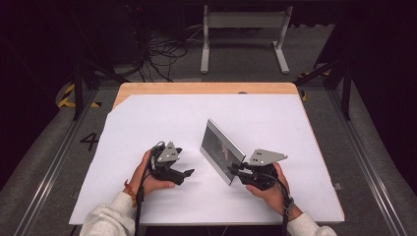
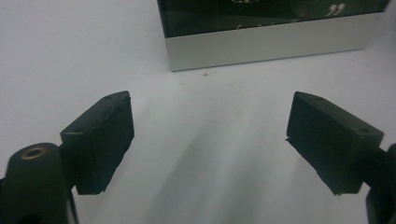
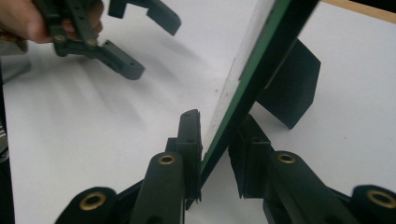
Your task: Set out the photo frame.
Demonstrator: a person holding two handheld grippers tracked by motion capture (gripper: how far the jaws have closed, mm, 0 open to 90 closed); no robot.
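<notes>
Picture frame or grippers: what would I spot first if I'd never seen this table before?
Probably the picture frame, standing on edge in the middle of the white sheet. The right gripper has its near corner between its jaws, with a black stand folding out behind. The left gripper, jaws wide open and empty, sits apart to its left.

There is one flat picture frame with a silver edge and dark glass [image 1: 221, 151], in the middle of the high view. There are two black grippers, the left gripper [image 1: 187, 173] and the right gripper [image 1: 233, 170]. One big white sheet [image 1: 162, 118] covers one wooden table [image 1: 206, 88]
</notes>
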